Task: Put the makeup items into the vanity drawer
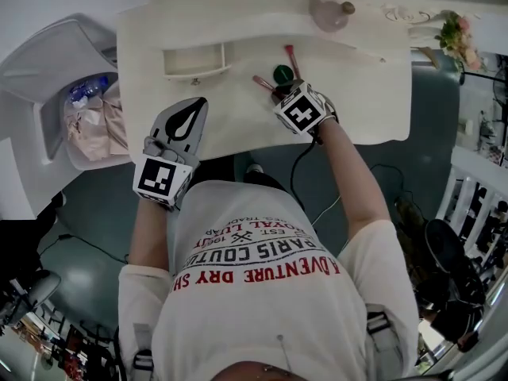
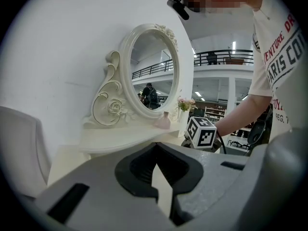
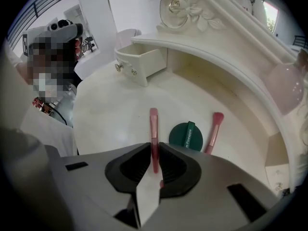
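The right gripper [image 3: 154,152] is closed, seemingly pinching the pink makeup brush [image 3: 153,121], which lies mid-vanity top [image 3: 106,105] beside a green compact [image 3: 186,136]. The open drawer [image 3: 142,61] sits toward the back-left corner. The left gripper [image 2: 155,146] is closed and empty.

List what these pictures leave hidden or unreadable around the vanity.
Inside the drawer: right gripper view, front wall blocks it; head view, too small.
Lower end of the pink makeup brush: right gripper view, jaws of the right gripper cover it.
Label on the green compact: same view, partly cut off by that gripper.
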A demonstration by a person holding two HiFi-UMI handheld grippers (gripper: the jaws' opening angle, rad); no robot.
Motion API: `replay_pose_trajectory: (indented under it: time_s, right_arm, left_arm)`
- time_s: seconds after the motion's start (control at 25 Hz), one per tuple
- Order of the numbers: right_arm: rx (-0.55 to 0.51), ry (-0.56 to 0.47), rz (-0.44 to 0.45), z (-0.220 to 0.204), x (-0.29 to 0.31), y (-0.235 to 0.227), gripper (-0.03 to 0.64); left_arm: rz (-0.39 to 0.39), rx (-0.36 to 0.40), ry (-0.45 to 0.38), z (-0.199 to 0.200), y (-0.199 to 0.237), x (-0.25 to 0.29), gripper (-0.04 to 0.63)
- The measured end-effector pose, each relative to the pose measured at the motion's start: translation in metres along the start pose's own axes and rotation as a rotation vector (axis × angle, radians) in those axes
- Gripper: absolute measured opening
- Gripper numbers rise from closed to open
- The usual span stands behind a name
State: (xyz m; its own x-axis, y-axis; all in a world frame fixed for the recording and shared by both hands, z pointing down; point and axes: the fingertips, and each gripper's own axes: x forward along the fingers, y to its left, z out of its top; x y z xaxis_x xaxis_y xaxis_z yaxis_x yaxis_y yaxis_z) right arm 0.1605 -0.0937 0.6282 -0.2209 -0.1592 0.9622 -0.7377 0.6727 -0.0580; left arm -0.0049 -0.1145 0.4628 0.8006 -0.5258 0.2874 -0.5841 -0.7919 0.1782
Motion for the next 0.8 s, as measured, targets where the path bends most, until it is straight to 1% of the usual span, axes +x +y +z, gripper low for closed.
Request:
replay_pose_trajectory:
  time_s: [0.16, 0.28, 0.44, 0.6, 0.8]
  right_arm:
    - [0.013, 0.014, 0.02, -0.001, 0.0, 0.001, 0.043]
    - [0.024, 0.022, 0.017, 0.0, -0.003, 0.001, 0.04]
    - [0.05, -0.04, -0.004, 0.021, -0.03, -0.001, 0.04]
    - [-0.012, -0.116, -0.018, 0.056, -0.06, 0.006, 0.04]
    - [-0.123, -0.167, -0.002, 0.108, -0.08, 0.026, 0.04]
  left_arm:
    - [0.0, 0.0, 0.008, -0.003, 0.0, -0.003, 0.003]
    - [0.0, 0.013, -0.009, 0.008, 0.001, -0.004, 0.003]
    - [0.006, 0.031, -0.035, 0.022, 0.004, -0.008, 0.003]
    - [0.021, 0.036, -0.045, 0.027, 0.011, -0.016, 0.003]
    - [0.05, 0.054, -0.076, 0.041, 0.022, -0.029, 0.003]
